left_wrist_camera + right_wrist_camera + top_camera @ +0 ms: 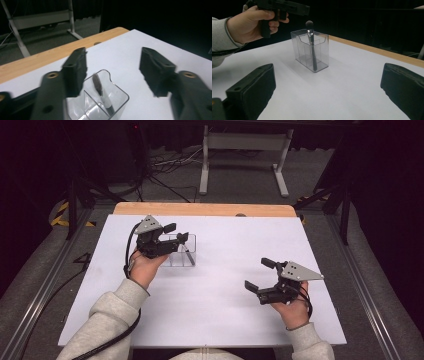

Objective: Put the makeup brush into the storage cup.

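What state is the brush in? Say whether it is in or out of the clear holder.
In: the brush stands inside the clear holder, head above the rim.

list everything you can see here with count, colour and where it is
clear plastic organiser box: 1, transparent, with compartments, on the white table left of centre
makeup brush with dark head and silver handle: 1, standing in the box's end compartment, head above the rim
white table: 1, with a wooden far edge
white metal frame: 1, on the grey floor behind the table
left gripper: 1, black, jaws open above the box
right gripper: 1, black, jaws open over bare table at right
grey sleeves: 2, bottom edge
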